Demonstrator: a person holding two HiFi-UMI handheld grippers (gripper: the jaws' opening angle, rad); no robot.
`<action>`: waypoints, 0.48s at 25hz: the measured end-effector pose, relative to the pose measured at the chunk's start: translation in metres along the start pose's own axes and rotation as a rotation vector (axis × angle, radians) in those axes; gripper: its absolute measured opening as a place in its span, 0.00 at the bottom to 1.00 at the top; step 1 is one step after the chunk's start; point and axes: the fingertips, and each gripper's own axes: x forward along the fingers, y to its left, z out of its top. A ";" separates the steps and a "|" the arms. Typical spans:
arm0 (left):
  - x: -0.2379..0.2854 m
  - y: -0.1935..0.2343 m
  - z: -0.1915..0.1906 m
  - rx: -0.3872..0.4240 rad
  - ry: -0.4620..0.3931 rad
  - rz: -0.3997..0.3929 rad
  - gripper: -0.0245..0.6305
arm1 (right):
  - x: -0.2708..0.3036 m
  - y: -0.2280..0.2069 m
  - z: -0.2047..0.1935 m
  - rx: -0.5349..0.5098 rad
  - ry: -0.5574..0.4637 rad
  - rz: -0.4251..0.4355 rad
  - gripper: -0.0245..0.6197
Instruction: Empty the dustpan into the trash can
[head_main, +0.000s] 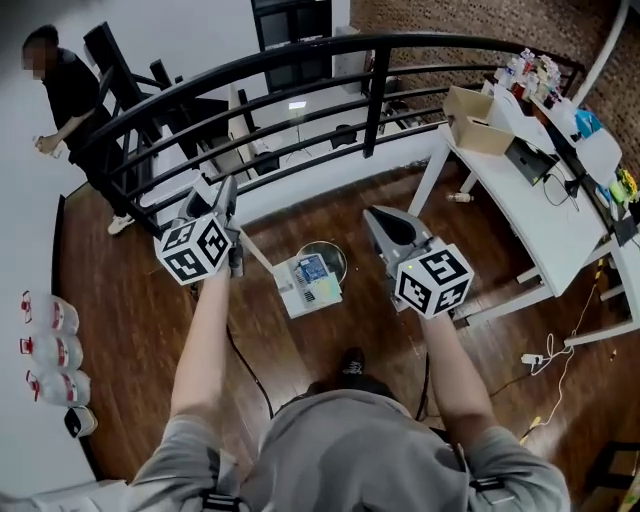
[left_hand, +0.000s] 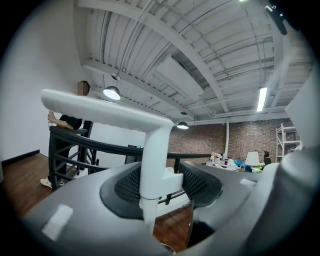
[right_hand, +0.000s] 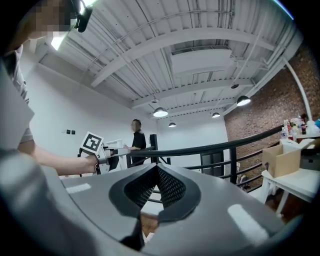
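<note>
1. Left gripper: jaws clamped on the white handle of the dustpan. In the head view the dustpan overlaps the round trash can on the wood floor.
2. Right gripper: jaws together, nothing between them.

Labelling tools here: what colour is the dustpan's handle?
White; the dustpan handle shows best in the left gripper view.
</note>
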 end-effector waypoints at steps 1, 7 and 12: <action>0.005 0.003 0.001 -0.002 0.000 0.026 0.37 | 0.005 -0.009 0.002 0.001 -0.001 0.008 0.04; 0.028 0.022 0.006 0.002 0.026 0.164 0.37 | 0.033 -0.043 0.003 0.026 -0.003 0.055 0.04; 0.049 0.036 0.008 0.004 0.049 0.239 0.37 | 0.047 -0.063 -0.008 0.055 0.010 0.082 0.04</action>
